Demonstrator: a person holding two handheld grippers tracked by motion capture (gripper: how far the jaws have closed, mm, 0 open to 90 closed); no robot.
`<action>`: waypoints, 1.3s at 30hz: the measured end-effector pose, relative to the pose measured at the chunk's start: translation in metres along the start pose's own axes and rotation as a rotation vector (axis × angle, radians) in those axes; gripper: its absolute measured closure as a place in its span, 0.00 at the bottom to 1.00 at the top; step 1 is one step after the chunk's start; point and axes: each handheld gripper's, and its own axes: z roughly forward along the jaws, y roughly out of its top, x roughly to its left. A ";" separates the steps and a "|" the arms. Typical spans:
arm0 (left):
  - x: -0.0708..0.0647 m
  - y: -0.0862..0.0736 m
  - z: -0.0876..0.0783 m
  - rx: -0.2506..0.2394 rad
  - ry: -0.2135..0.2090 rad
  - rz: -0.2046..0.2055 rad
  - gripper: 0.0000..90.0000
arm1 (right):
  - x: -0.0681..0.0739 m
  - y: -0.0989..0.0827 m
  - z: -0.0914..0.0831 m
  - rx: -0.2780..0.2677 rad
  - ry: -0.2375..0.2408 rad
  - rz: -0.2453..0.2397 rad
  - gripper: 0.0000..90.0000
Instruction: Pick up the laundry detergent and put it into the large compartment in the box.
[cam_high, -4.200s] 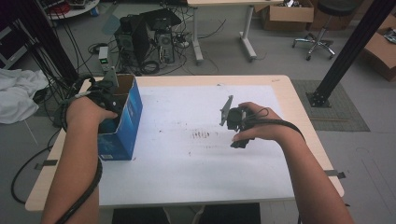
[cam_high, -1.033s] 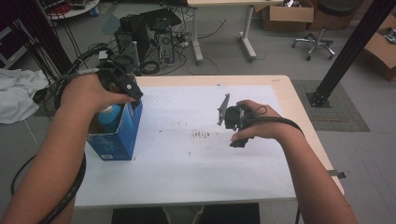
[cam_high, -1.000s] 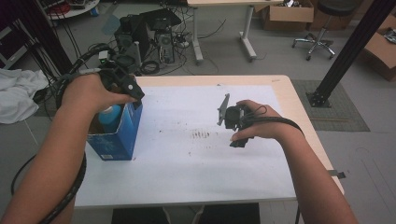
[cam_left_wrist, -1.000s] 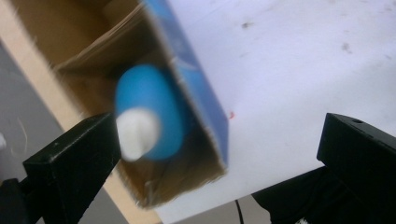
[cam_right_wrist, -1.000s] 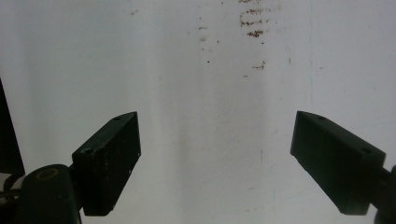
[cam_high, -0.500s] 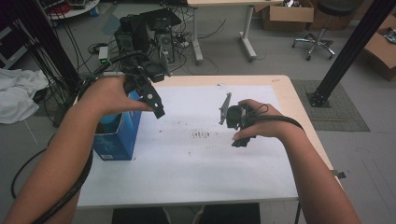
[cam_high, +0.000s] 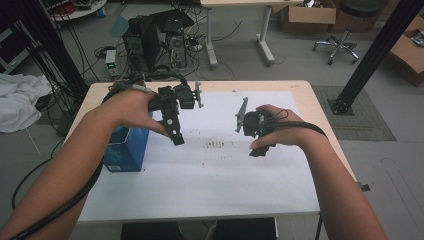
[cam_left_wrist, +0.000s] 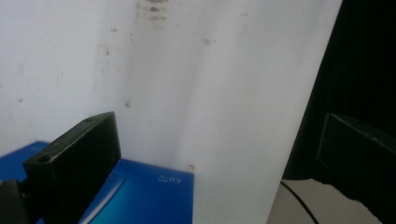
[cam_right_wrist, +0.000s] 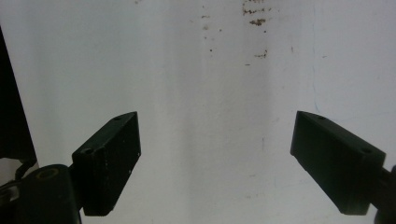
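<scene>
Hovering over the white sheet (cam_high: 210, 170) on the table (cam_high: 310, 100), the left gripper (cam_high: 175, 137) has its jaws spread wide with nothing between them. A blue box (cam_high: 125, 150) stands at about 8 o'clock from it, near the sheet's left edge. At 3 o'clock, well apart, the right gripper (cam_high: 257, 150) also hangs above the sheet, jaws wide and empty, with dark specks (cam_high: 215, 145) between the two

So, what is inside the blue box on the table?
From the high view, the blue box stands at the left of the white sheet, but the person's left forearm covers its top. Its inside cannot be seen. The left gripper holds nothing.
</scene>
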 end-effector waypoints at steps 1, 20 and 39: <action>-0.002 0.001 0.003 0.003 -0.006 0.024 0.00 | 0.001 0.000 0.000 -0.001 0.003 0.000 0.18; -0.004 0.013 0.025 0.043 -0.052 0.129 0.00 | -0.004 -0.003 0.002 0.015 0.021 -0.014 0.18; -0.002 0.006 0.024 0.023 -0.056 0.116 0.00 | -0.004 0.000 0.004 0.024 0.023 -0.018 0.18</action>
